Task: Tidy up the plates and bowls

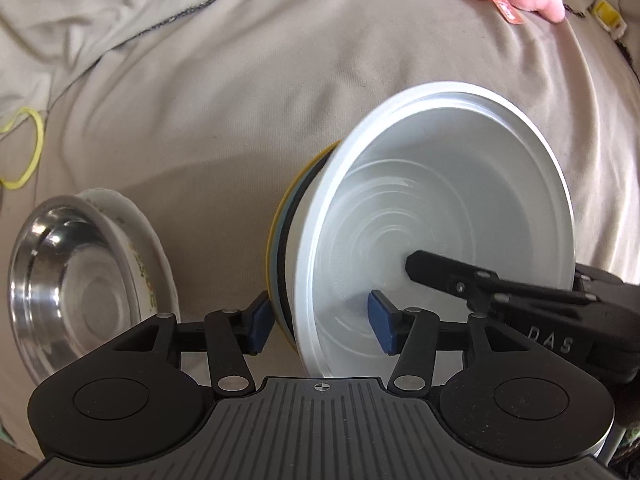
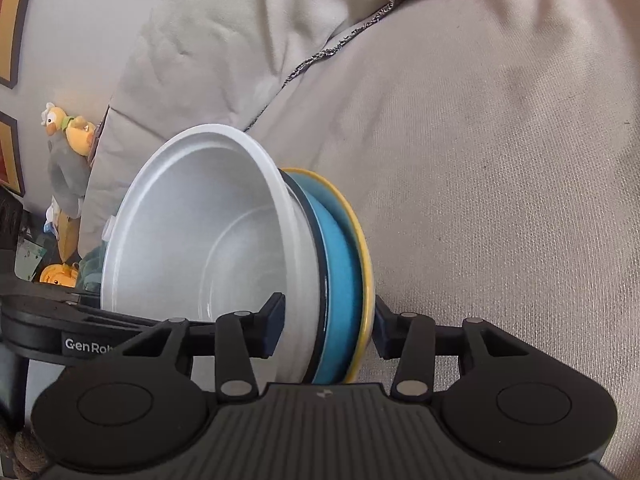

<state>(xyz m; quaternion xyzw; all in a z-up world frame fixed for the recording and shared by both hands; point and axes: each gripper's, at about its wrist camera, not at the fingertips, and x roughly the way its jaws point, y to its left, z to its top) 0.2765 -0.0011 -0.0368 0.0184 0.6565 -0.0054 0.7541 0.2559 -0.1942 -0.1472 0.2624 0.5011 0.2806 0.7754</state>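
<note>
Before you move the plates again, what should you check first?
1. Right fingers clamping the stack, from white bowl to yellow plate: ok.
2. Left fingers pressing on the stack: cannot tell.
3. Blue plate nested between bowl and yellow plate: ok.
4. Stack lying flat: not ok, it stands on edge.
5. Steel bowl apart from the stack: ok.

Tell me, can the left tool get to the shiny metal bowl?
Probably yes. The metal bowl sits just beside the left tool on the bed cover, nothing between, though the tool straddles the white bowl's rim.
</note>
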